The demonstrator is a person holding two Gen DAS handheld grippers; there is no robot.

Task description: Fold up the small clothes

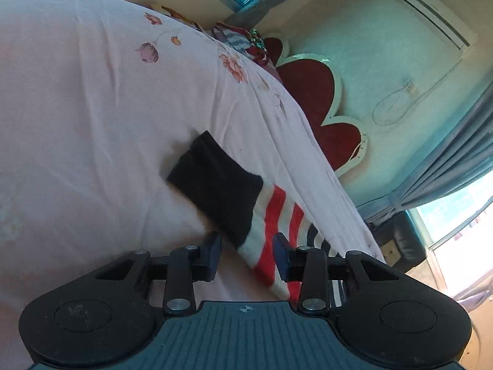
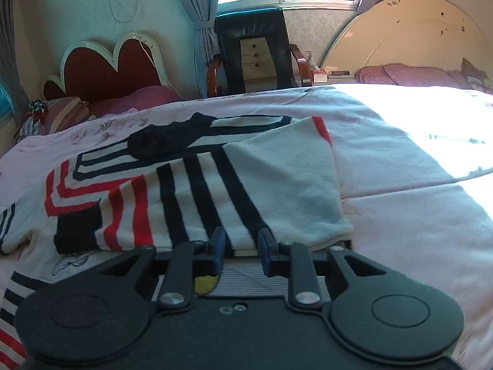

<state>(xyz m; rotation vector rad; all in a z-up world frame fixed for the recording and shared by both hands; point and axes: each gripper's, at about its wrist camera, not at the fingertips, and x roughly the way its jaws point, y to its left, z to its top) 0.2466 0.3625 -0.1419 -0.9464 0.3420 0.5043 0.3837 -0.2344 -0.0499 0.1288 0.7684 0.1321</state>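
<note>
Sweater (image 2: 191, 185) | pink floral bedsheet (image 2: 400, 215) | heart-shaped headboard (image 2: 107, 64) | armchair (image 2: 252, 49)

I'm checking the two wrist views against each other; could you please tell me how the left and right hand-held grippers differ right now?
The left hand-held gripper stands wider open than the right hand-held gripper. A sleeve with a dark cuff runs slantwise between the left one's pads; the right one sits at the folded sweater's near edge. The left view is rolled; the right is level. Both grip nothing, over the pink bedsheet.
</note>
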